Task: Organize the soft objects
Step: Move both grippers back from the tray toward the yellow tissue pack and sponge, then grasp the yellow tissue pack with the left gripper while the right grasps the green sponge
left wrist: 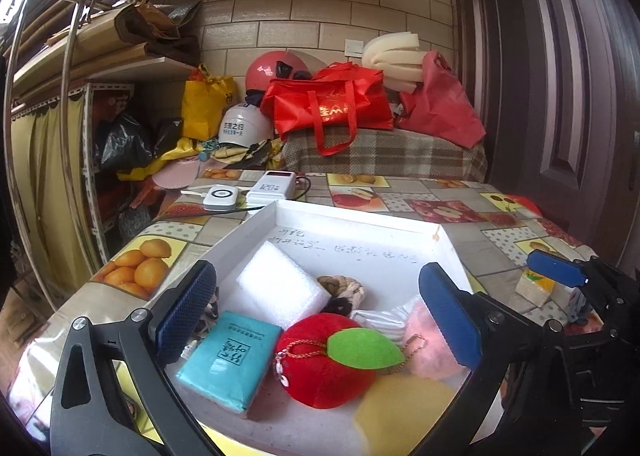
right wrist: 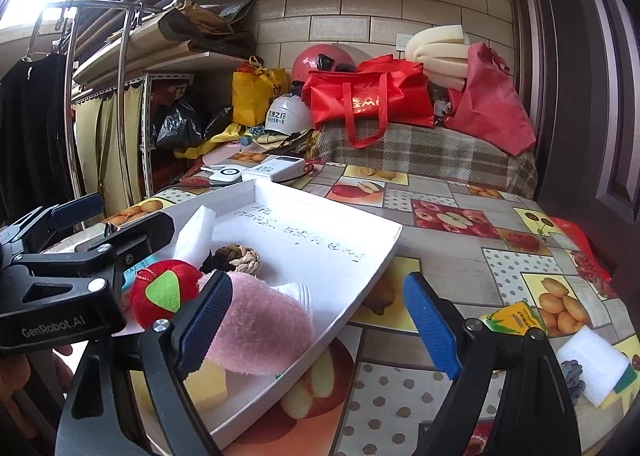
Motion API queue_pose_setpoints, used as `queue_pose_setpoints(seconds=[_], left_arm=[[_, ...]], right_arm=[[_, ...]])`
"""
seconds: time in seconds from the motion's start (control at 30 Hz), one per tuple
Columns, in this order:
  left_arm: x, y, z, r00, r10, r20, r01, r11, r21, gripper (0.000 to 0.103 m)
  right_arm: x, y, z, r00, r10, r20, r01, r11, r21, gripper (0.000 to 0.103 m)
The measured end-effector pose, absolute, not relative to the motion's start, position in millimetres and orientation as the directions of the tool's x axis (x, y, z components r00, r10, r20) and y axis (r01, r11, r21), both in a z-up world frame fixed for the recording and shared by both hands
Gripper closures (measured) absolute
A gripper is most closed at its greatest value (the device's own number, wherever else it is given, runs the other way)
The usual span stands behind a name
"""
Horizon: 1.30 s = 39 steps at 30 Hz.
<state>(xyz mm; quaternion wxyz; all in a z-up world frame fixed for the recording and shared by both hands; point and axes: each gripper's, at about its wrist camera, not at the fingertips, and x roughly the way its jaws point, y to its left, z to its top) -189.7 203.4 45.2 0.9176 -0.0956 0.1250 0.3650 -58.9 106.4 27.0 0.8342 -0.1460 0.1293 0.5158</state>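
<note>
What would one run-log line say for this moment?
left tongs: open, over white tray | right tongs: open, empty, at tray edge | tray: plush apple, teal pack

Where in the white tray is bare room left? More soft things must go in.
Free: the far half of the white tray, beyond the braided knot, by the handwriting. Crowded: the near end, around the red plush apple and pink plush.

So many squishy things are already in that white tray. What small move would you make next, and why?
Probably swing the right claw, open and empty, toward the white foam block lying outside the white tray, near the table's edge. The plush apple and pink plush are already inside.
</note>
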Motion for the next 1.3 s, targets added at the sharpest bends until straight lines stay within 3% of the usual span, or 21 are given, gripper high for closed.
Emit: queue_pose_setpoints(seconds=[0.67, 0.87, 1.03, 1.17, 1.3], left_arm=[[-162, 154, 44, 0.796, 0.497, -0.345, -0.55, 0.832, -0.073, 0.001], [-120, 113, 44, 0.835, 0.395, -0.383, -0.441, 0.897, -0.036, 0.001], [-74, 83, 39, 0.814, 0.356, -0.458, -0.373, 0.926, 0.058, 0.001], [-44, 83, 35, 0.807, 0.312, -0.502, -0.341, 0.939, 0.035, 0.001], [-4, 98, 26, 0.763, 0.272, -0.587, -0.327, 0.945, 0.012, 0.001]], right_arm=[[-47, 61, 21, 0.415, 0.811, -0.413, -0.905, 0.415, -0.094, 0.015], [-27, 2, 25, 0.482, 0.774, -0.41, -0.875, 0.451, -0.177, 0.015], [30, -75, 35, 0.614, 0.68, -0.4, -0.775, 0.616, -0.141, 0.015], [86, -125, 36, 0.671, 0.578, -0.465, -0.676, 0.735, -0.062, 0.015], [125, -139, 24, 0.598, 0.537, -0.595, -0.683, 0.73, -0.027, 0.015]])
